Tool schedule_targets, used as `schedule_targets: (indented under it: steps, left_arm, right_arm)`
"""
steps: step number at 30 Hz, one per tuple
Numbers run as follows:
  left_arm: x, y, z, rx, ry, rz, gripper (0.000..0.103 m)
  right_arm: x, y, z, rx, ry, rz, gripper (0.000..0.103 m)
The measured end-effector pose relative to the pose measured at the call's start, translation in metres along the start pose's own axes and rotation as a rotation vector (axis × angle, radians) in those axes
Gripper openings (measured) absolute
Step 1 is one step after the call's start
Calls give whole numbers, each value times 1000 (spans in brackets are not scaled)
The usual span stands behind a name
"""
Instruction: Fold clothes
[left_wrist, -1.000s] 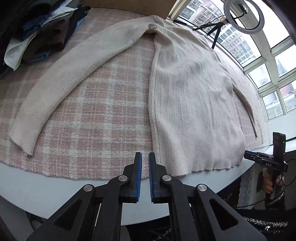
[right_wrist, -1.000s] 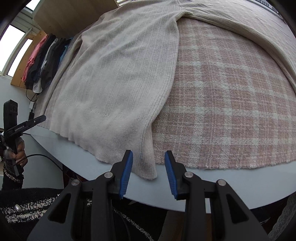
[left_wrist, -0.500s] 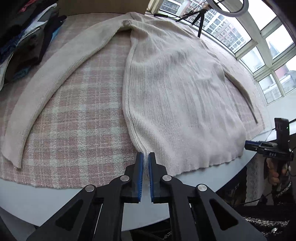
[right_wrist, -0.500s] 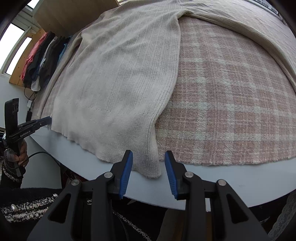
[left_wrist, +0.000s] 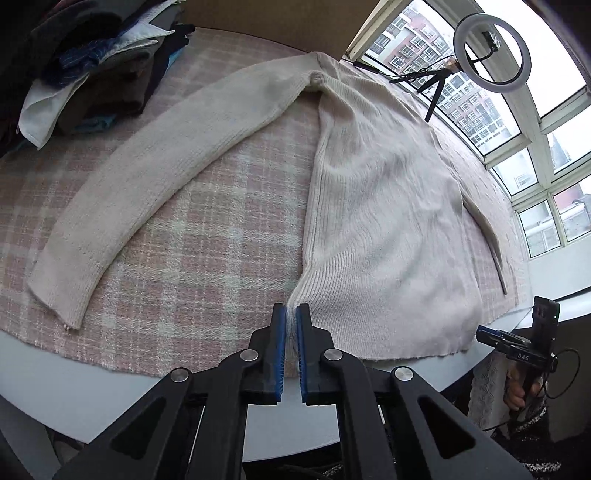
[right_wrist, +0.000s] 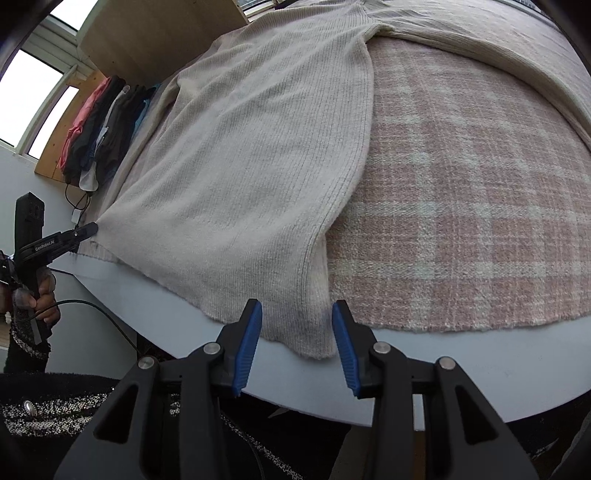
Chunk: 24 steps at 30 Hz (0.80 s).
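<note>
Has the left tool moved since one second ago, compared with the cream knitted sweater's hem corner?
Yes. The left tool went forward to the cream knitted sweater and now pinches its lower hem corner over the pink plaid cloth.

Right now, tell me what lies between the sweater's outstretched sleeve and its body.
Bare pink plaid tablecloth lies between the sleeve and the sweater body, in the left wrist view.
</note>
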<state>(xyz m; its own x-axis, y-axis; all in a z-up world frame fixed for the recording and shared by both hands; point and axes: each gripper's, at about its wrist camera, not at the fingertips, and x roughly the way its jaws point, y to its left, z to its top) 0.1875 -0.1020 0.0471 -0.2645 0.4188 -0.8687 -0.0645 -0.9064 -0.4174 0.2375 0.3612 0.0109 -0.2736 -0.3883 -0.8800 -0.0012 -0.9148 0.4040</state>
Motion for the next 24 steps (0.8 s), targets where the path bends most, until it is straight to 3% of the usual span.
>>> schedule_targets:
  steps: [7, 8, 9, 10, 14, 17, 20, 22, 24]
  left_arm:
    - [8, 6, 1, -3, 24, 6, 5]
    - [8, 5, 1, 0, 28, 0, 5]
    - [5, 3, 3, 1, 31, -12, 5]
    - [2, 1, 4, 1, 33, -25, 5]
    - [-39, -23, 3, 63, 0, -79, 5]
    - [-39, -36, -9, 113, 37, -98, 5]
    - [-9, -33, -19, 139, 100, -44, 5]
    - [12, -23, -21, 128, 151, -42, 5]
    - [25, -15, -18, 113, 204, -22, 6]
  right_arm:
    - [1, -4, -7, -76, -3, -30, 39]
    - [0, -4, -7, -79, 2, -24, 29]
    - [-2, -4, -7, -75, 7, -17, 5]
    - [-4, -5, -8, -71, 12, -9, 6]
    - [-82, -11, -3, -28, -97, 57, 5]
    - [-137, -9, 6, 10, -182, 60, 5]
    - [-84, 34, 29, 39, -129, 17, 5]
    - [-45, 38, 19, 44, -54, -43, 5]
    - [-13, 37, 17, 46, 22, -52, 6]
